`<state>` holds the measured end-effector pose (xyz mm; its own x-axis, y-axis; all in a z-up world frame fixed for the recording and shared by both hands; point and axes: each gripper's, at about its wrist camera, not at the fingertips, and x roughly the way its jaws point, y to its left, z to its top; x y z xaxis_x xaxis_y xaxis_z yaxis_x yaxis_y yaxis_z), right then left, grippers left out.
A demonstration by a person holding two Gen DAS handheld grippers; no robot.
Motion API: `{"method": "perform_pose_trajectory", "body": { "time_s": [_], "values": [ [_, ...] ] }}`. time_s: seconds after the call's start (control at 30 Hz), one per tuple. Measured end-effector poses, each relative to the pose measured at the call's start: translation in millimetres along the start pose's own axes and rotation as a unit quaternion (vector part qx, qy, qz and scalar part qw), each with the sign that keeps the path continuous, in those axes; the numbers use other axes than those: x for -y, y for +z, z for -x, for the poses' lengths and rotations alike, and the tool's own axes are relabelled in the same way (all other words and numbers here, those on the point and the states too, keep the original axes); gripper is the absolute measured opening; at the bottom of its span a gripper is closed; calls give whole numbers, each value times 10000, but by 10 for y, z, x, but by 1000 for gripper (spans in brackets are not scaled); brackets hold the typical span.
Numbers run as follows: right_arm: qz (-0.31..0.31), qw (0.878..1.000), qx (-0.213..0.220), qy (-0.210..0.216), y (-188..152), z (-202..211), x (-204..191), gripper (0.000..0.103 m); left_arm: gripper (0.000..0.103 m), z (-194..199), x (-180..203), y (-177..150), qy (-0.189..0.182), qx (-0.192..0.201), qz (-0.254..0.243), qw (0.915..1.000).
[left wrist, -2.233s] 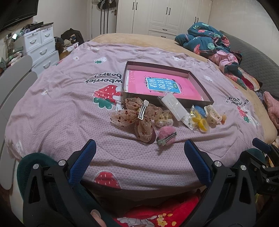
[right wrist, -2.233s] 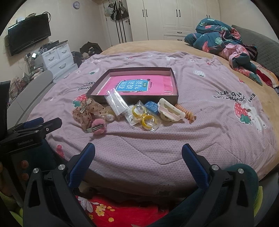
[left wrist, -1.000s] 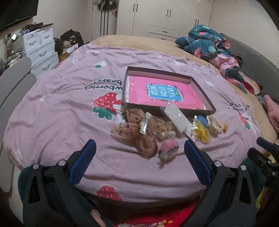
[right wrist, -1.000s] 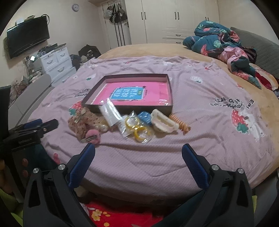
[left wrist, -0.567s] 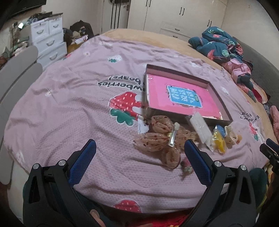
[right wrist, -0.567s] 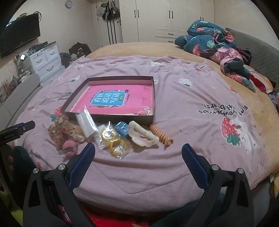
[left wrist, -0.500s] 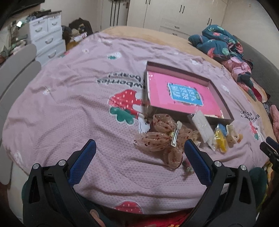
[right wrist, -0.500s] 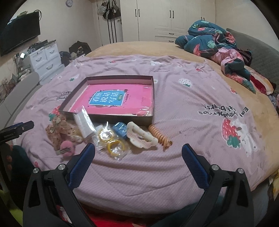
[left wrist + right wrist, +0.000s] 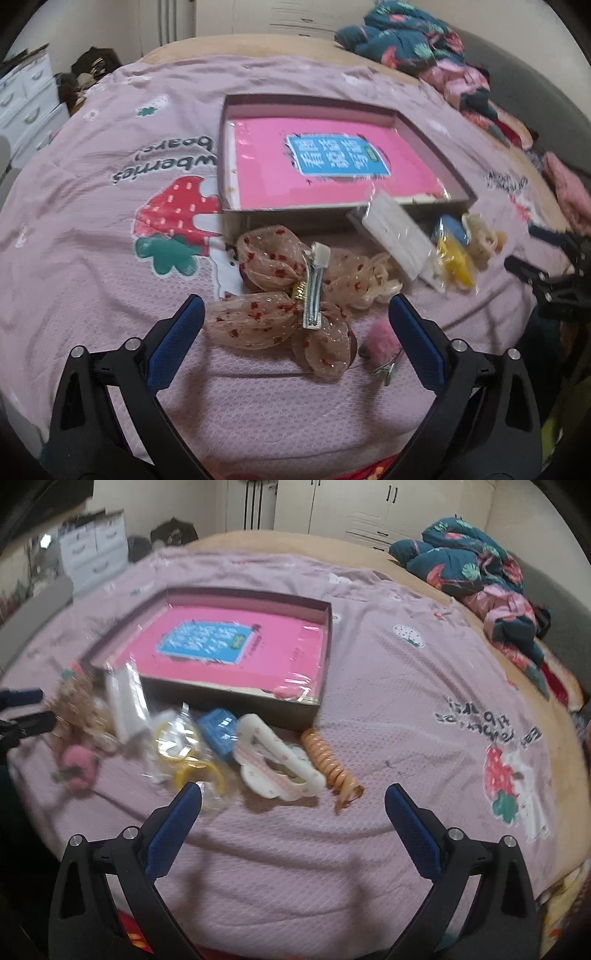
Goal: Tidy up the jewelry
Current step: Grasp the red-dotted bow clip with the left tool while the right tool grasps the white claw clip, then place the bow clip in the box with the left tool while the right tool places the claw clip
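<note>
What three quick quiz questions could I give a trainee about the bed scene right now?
1. True or false: the left gripper has its fingers closed on the mesh bow clip.
2. Which item lies nearest the box's right front corner? A) orange spiral hair tie B) pink pom-pom clip C) yellow rings in the clear bag
3. Fill in: the pink booklet lies ___ the box.

Key: 1 false, both grippers are open, and the right gripper holds nothing either; 2 A; 3 inside.

near: bare quilt (image 9: 295, 849) | box wall (image 9: 229, 701) fronted by bow (image 9: 288, 295); hair claw (image 9: 273, 764)
</note>
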<state>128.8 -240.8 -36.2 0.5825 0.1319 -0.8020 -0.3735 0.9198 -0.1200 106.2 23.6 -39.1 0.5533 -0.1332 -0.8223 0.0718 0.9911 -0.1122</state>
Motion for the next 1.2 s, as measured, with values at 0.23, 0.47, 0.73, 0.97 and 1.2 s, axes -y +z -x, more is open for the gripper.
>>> {"method": "perform_pose_trajectory", "body": {
  "time_s": [0.23,0.47,0.73,0.97,1.2],
  "values": [
    [580,9980,-121,-197,85,-252,-55,91,46,-75,-27,-19,-142,22,-153,9998],
    [942,9952,-248,-79,131,-466,-114,69,19,-45,-174,2,-371,92,133,9992],
    [517,9970,-129,557,136,-421,-6,45,16,178,-359,44,-397,381,437,9975],
    [-55,9969,164,764,51,-167,185,41,16,369,-458,99,-380,595,572,9959],
    [-673,9929,458,863,7,94,475,40,17,417,-428,219,-477,697,558,9949]
  ]
}}
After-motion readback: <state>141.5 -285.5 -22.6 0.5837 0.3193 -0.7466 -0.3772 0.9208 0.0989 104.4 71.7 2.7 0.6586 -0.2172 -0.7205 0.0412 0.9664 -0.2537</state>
